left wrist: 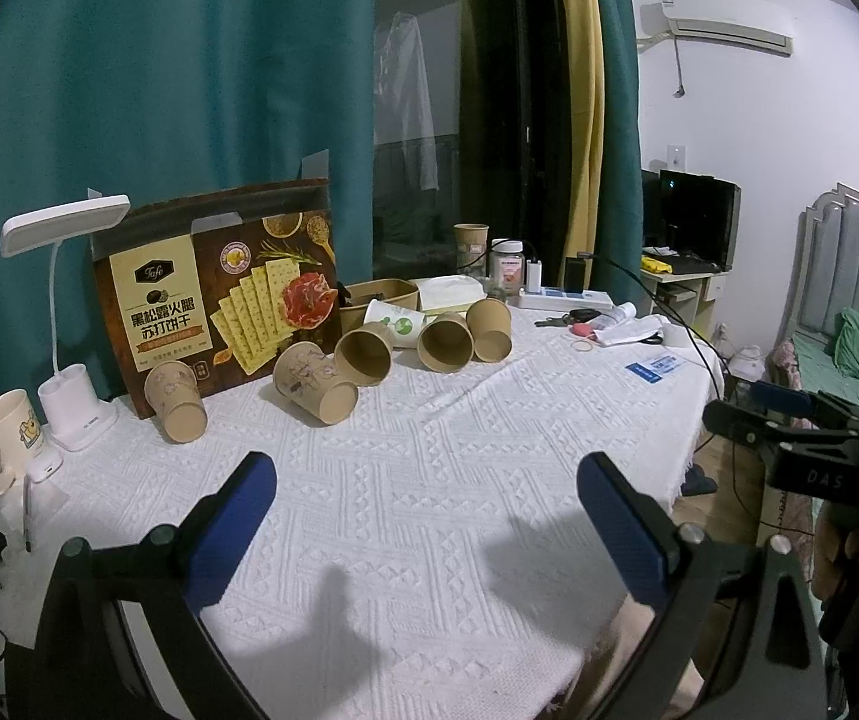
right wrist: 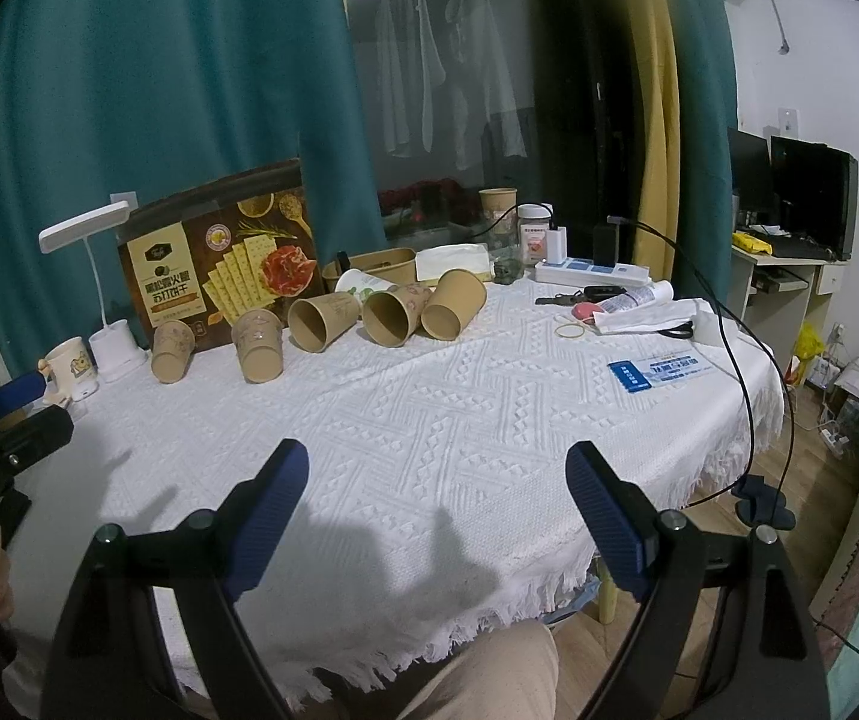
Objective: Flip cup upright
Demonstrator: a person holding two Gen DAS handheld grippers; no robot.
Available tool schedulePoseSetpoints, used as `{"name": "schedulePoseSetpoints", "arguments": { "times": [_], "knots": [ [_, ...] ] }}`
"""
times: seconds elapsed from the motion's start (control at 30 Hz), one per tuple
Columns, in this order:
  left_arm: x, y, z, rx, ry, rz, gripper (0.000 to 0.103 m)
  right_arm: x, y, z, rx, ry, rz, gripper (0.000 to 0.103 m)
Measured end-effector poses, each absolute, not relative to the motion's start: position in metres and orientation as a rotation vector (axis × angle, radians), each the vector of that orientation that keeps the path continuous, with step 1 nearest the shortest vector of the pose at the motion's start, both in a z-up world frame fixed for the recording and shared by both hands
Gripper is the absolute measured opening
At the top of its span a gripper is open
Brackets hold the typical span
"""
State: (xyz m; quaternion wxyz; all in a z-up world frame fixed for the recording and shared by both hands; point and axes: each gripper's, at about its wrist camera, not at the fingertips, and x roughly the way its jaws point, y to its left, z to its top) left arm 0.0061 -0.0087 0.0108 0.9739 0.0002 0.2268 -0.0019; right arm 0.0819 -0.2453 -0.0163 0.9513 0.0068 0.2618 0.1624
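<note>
Several brown paper cups lie on their sides in a row on the white tablecloth (left wrist: 429, 480), mouths toward me. In the left wrist view the nearest are one at the left (left wrist: 176, 401) and a patterned one (left wrist: 314, 383); others (left wrist: 446, 341) lie further back. They also show in the right wrist view, such as this cup (right wrist: 452, 303). A white printed cup (right wrist: 363, 285) lies behind them. My left gripper (left wrist: 426, 477) is open and empty, well short of the cups. My right gripper (right wrist: 436, 468) is open and empty over the tablecloth (right wrist: 429, 408) near its front edge.
A cracker box (left wrist: 225, 294) stands behind the cups, with a white desk lamp (left wrist: 66, 324) and a mug (left wrist: 9, 438) at the left. A brown bowl (right wrist: 372, 267), tissues, jar, power strip (right wrist: 591, 271), cables and a blue card (right wrist: 657, 371) lie at the back right. The table's edge drops off on the right.
</note>
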Motion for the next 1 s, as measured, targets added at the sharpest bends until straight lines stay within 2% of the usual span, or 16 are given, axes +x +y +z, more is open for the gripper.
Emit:
{"name": "schedulePoseSetpoints", "arguments": {
  "times": [1.0],
  "knots": [
    [0.0095, -0.0082, 0.0098, -0.002, 0.451, -0.005, 0.100, 0.0836, -0.2465, -0.0171, 0.015, 0.531, 0.329, 0.086]
  ]
}}
